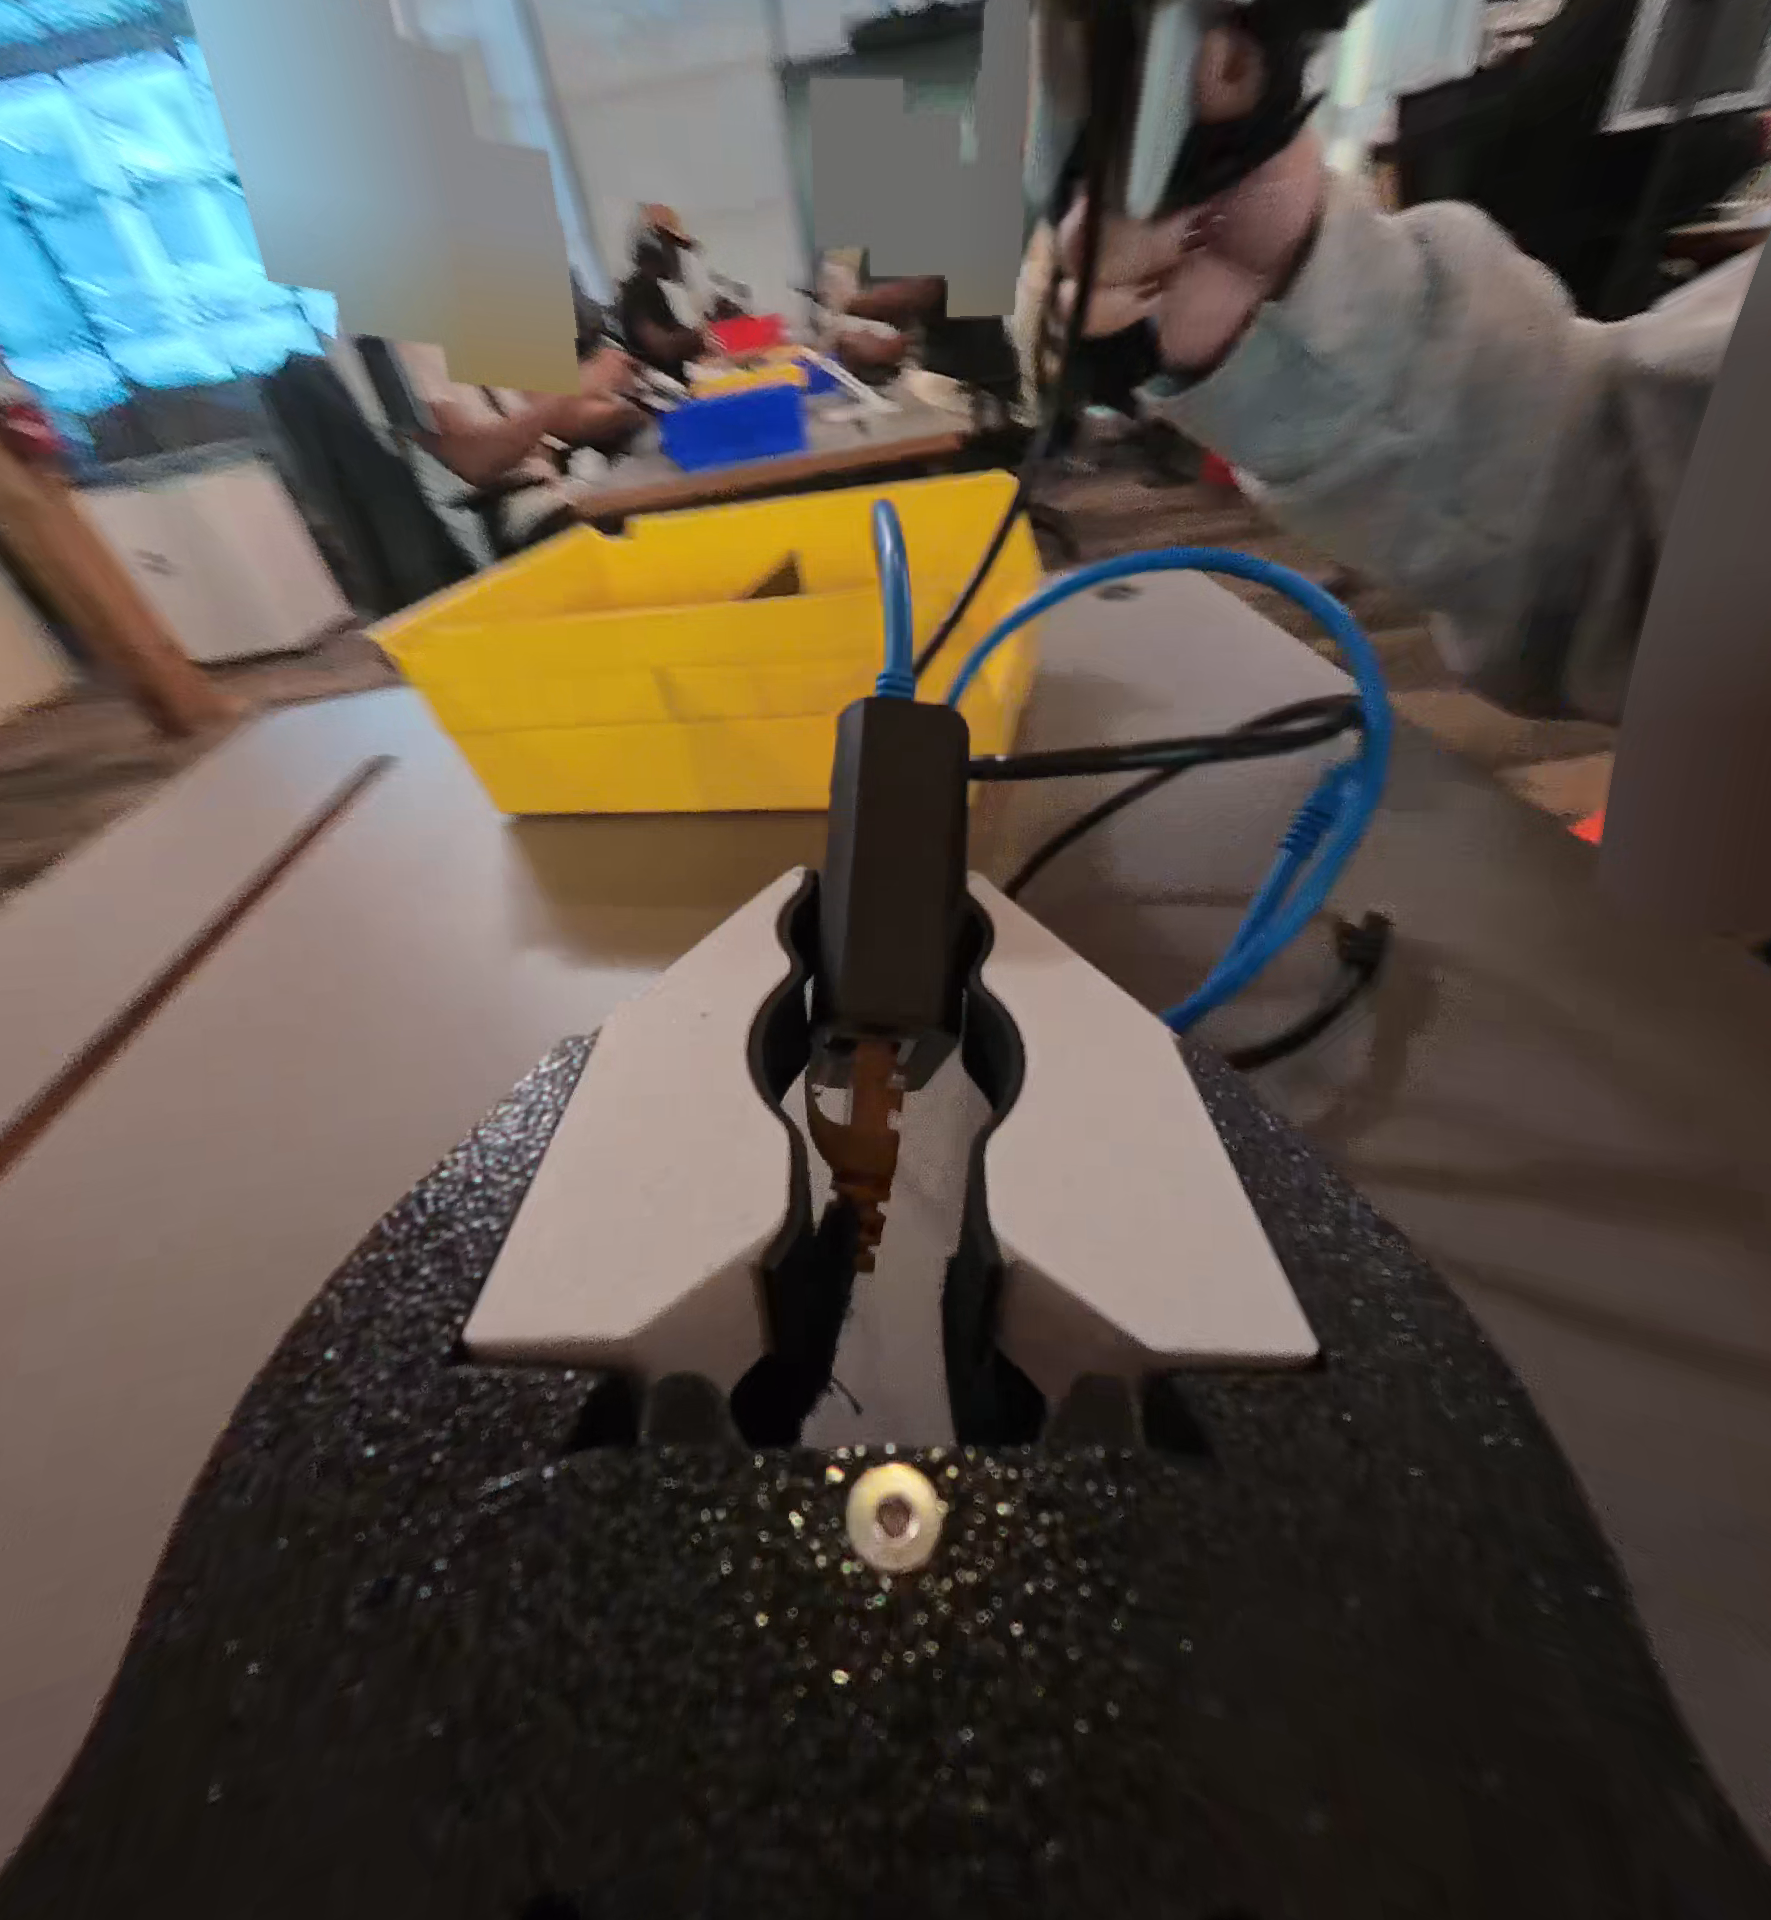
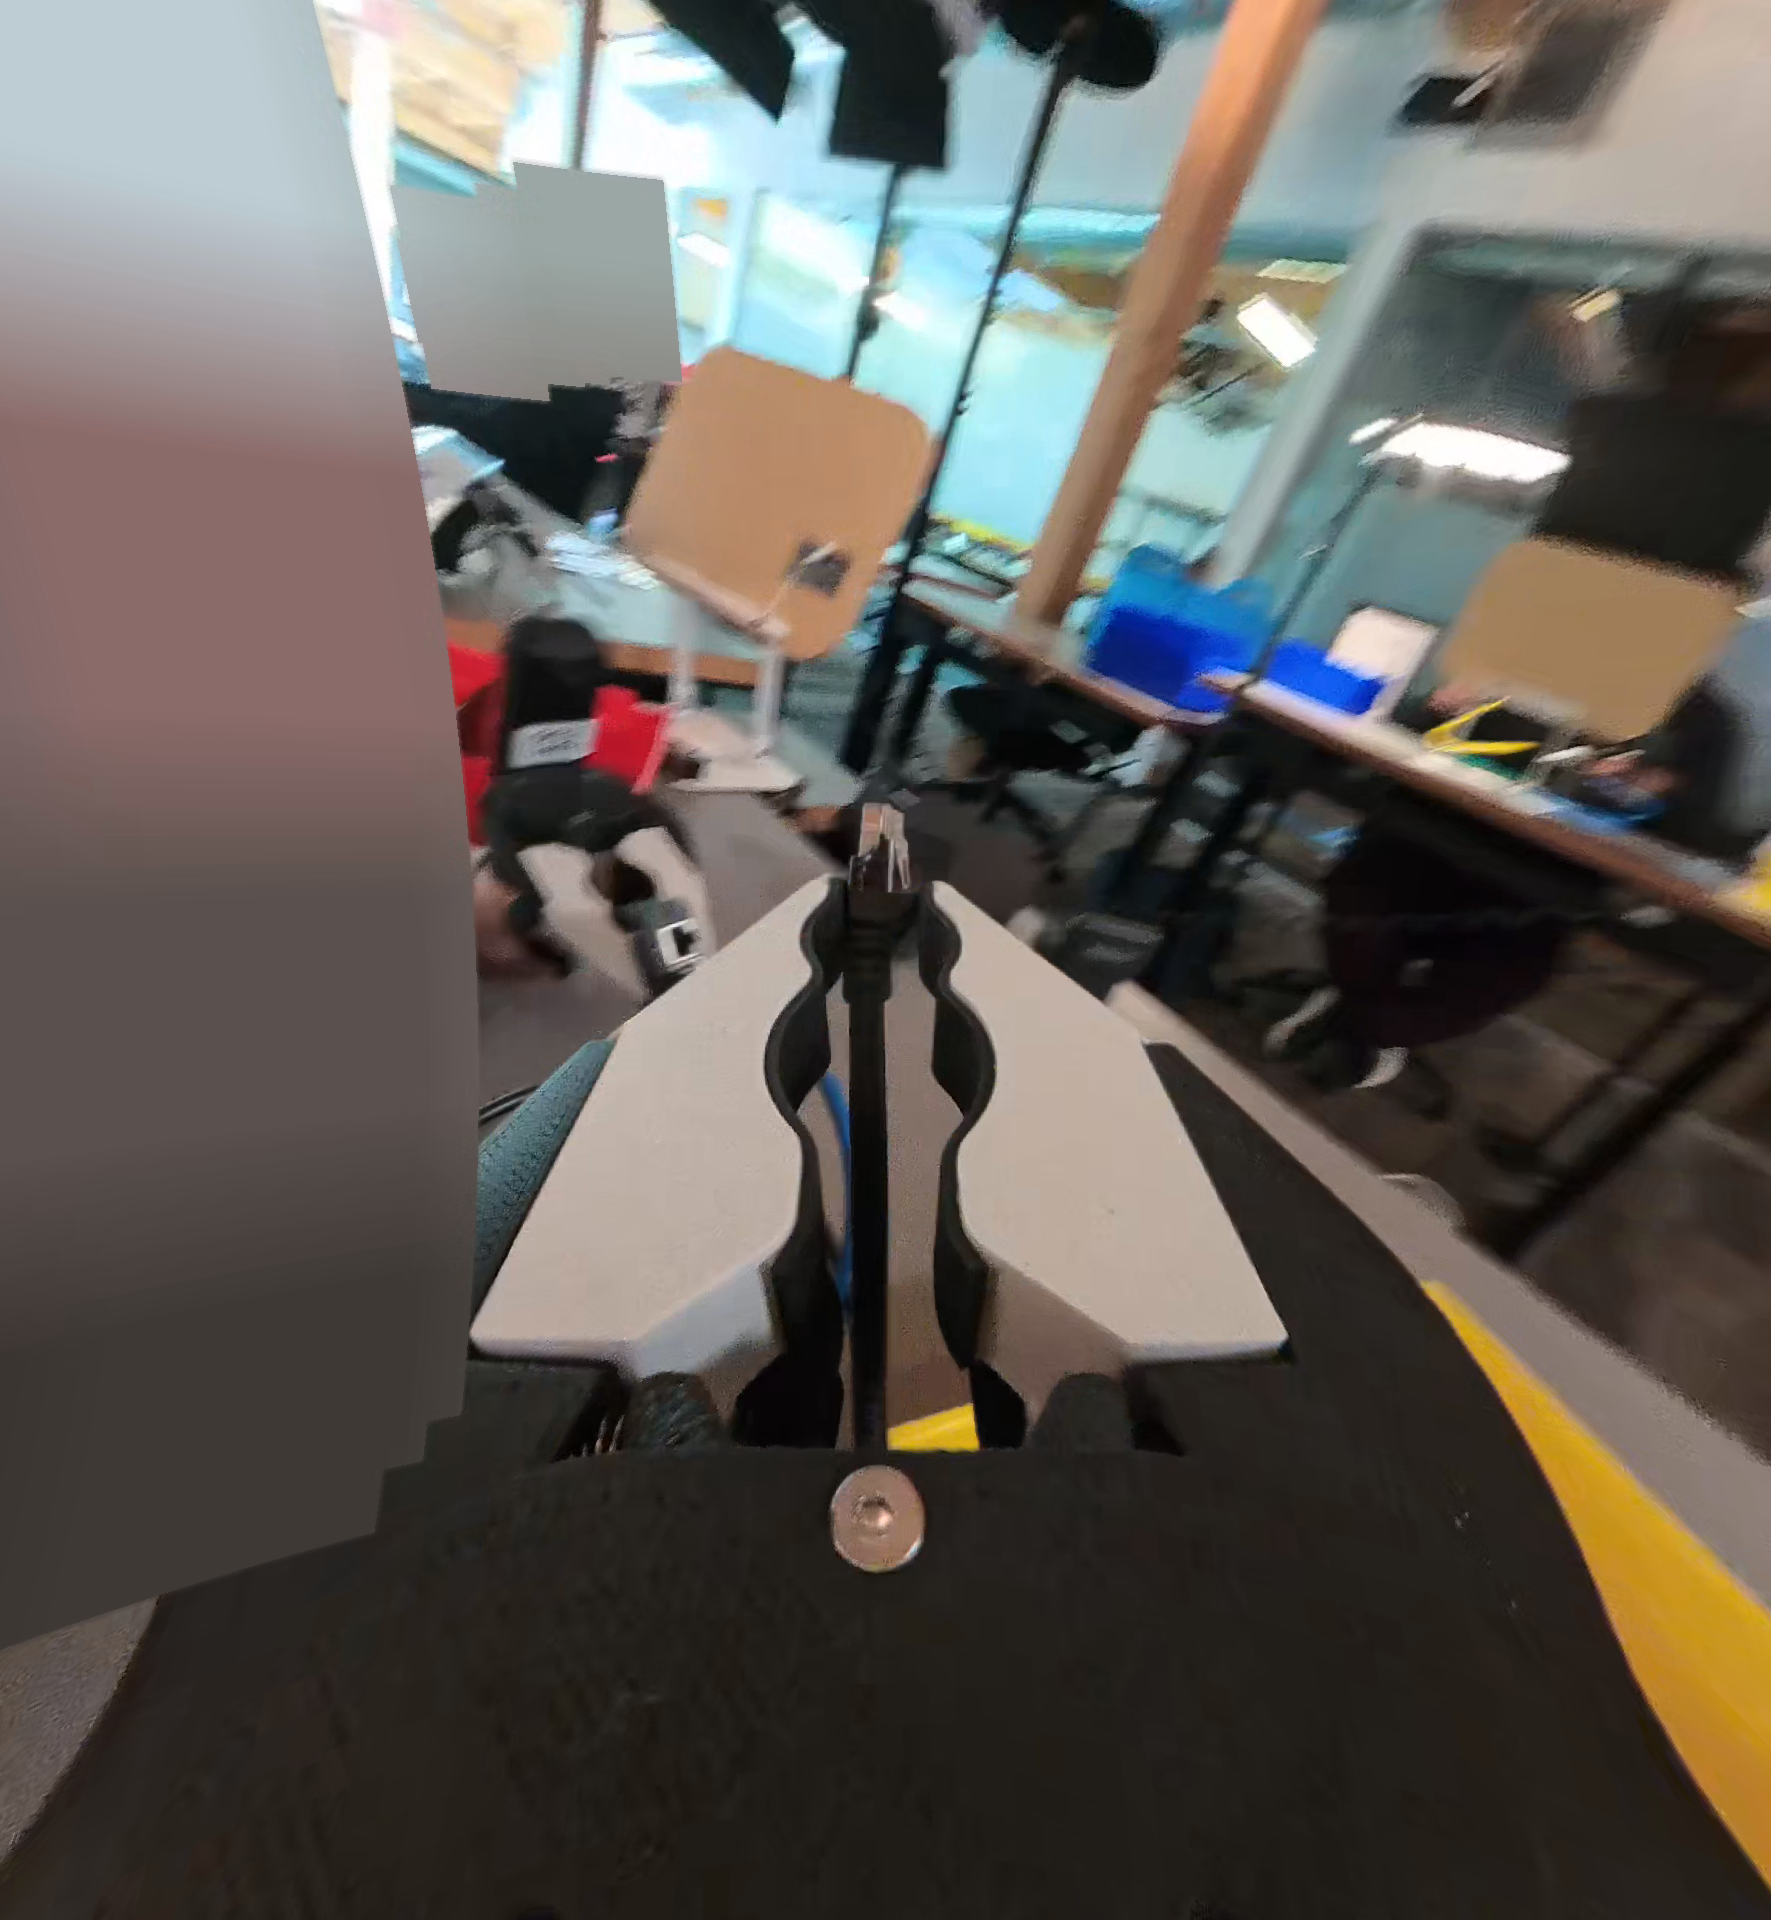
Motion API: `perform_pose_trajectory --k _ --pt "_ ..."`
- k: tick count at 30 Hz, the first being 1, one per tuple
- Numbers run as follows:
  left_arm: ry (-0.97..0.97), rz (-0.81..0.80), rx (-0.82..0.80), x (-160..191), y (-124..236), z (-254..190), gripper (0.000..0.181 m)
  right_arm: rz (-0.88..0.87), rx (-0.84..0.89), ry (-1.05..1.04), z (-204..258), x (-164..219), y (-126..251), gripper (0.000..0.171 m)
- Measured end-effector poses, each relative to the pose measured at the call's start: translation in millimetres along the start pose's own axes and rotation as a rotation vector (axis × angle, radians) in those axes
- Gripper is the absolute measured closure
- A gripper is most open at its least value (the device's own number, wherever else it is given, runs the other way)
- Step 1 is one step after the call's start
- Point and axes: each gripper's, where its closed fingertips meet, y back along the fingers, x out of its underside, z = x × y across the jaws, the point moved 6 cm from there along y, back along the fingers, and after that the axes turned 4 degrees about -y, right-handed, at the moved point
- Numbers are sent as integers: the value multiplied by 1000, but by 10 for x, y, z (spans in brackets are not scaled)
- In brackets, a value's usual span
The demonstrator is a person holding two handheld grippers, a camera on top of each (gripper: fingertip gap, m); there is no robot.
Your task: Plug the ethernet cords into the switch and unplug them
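Brown table, yellow bin behind. Left gripper clamped on black switch, blue cord plugged in far end. Right gripper pinching black cord, plug poking past tips.

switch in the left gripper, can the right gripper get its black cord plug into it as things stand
Probably yes. The left gripper holds the switch up off the table, the right gripper grips the black cord with its plug sticking out, and nothing visibly sits between them.

white label on black object beside red bin: print blurred, nothing legible.
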Motion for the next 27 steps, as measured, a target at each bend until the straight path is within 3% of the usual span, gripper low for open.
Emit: perform_pose_trajectory --k 1,7,16,20,27 --pt "-24 -30 -74 -12 15 35 158 -29 66 43 -52 -109 33 159" --pt "-119 -56 -473 39 237 264 158 -116 377 345 -237 -749 281 159" --pt "-101 66 -781 164 486 528 158 -234 680 498 -327 -1236 659 158" --pt "-49 78 -844 213 590 605 158 -145 712 419 -452 -1044 729 159" --pt "-74 113 -782 257 520 574 158 160 632 129 -662 -131 549 159"
